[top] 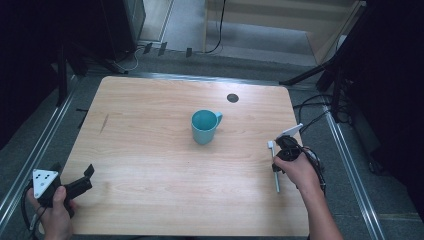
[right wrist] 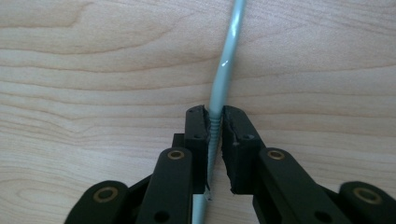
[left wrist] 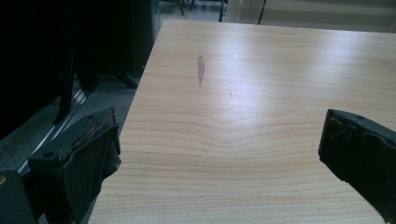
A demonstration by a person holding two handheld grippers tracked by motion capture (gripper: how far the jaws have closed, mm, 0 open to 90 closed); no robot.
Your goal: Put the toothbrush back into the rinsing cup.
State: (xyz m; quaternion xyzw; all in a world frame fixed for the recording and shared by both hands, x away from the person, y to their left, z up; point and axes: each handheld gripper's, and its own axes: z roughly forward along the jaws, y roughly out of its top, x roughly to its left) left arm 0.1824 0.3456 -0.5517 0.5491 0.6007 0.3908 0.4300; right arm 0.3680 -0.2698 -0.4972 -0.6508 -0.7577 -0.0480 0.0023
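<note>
A slender pale toothbrush point(top: 275, 175) lies near the wooden table's point(top: 150, 145) right edge, its small white head point(top: 270, 145) pointing away from me. My right gripper point(top: 276, 162) points down and is shut on its handle. In the right gripper view the jaws pinch the ribbed part of the pale blue-grey handle point(right wrist: 229, 56), at my right gripper point(right wrist: 214, 114). A teal mug point(top: 204, 127) stands upright mid-table with its handle to the right. My left gripper point(top: 89, 179) hovers at the front left corner, open with nothing between its fingers, as also seen at the left gripper point(left wrist: 222, 128).
A dark round grommet hole point(top: 232, 98) sits near the table's far edge. A grey scuff mark point(left wrist: 201, 70) lies on the left part of the table. Cables point(top: 312, 107) and dark stand legs point(top: 310, 75) are on the floor to the right.
</note>
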